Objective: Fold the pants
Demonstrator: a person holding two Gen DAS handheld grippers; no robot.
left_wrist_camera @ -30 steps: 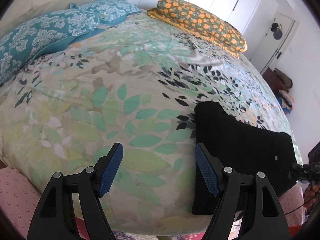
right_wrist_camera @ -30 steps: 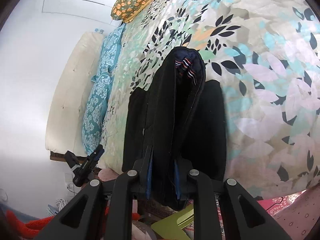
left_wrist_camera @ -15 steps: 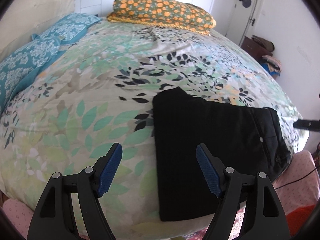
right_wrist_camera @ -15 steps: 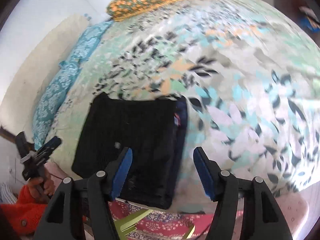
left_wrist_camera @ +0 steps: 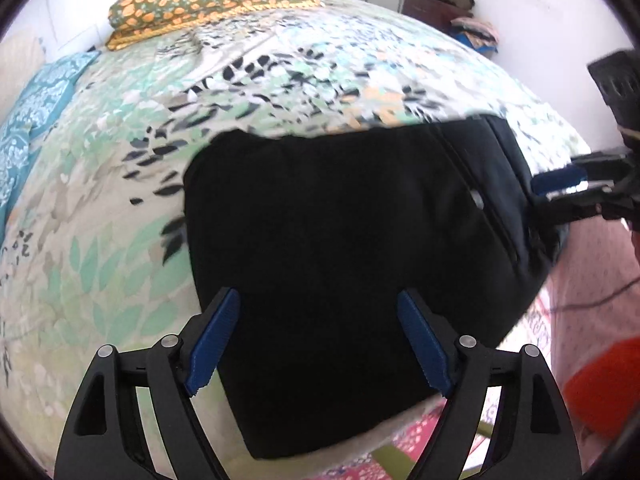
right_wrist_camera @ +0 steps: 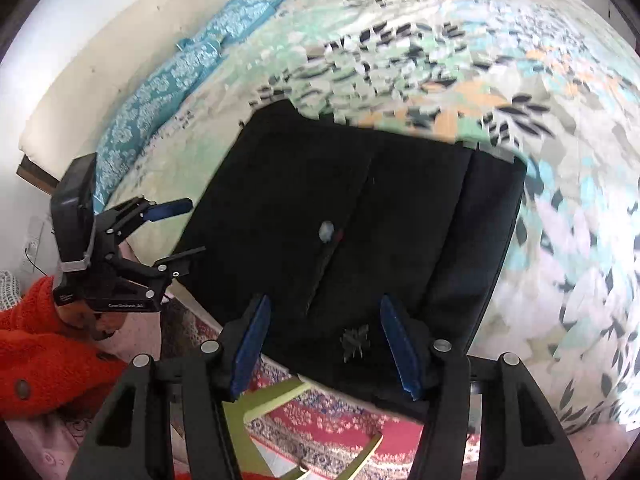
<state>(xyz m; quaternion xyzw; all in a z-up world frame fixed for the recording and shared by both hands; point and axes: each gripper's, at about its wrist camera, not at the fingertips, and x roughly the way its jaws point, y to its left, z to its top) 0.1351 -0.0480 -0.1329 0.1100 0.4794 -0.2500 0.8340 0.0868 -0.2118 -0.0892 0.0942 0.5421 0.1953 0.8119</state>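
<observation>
Two grippers free: left gripper (left_wrist_camera: 318, 344) jaws opening, right gripper (right_wrist_camera: 326, 346) jaws closing, nothing gripped. Folded black fabric pants (left_wrist_camera: 352, 240) frame centre, near edge of leaf-print bed (left_wrist_camera: 120, 184). Soft, limp, light; pinch folded edge through all layers.

Bright white walls (left_wrist_camera: 532, 8) surround a bed with a leaf-print bedspread (left_wrist_camera: 120, 208) above a red patterned rug (right_wrist_camera: 320, 432).
</observation>
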